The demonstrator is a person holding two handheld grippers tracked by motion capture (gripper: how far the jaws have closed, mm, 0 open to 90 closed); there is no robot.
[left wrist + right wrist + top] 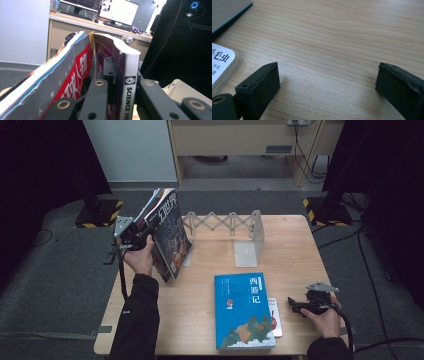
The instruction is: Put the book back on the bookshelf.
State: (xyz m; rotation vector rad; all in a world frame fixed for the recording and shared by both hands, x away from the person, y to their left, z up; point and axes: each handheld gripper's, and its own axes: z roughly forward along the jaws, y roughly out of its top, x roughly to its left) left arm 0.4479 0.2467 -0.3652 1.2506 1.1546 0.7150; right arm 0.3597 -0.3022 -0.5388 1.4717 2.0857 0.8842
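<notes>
My left gripper [150, 232] is shut on a thick magazine [169, 234] with a dark cover, held tilted over the table's left side near the left end of the rack. In the left gripper view the jaws [122, 87] clamp its white spine [130, 85], printed "SCIENCE FIC". A thinner red and white magazine [62, 82] leans against the outside of one jaw. My right gripper [300, 306] rests open on the table at the front right. Bare wood lies between its fingertips [328, 75].
A folding metal book rack [225, 222] with an upright end plate [256, 236] stands at the back of the wooden table [295, 255]. A blue book [244, 310] lies flat at the front, on top of a small white book [276, 317] [222, 63] beside my right gripper.
</notes>
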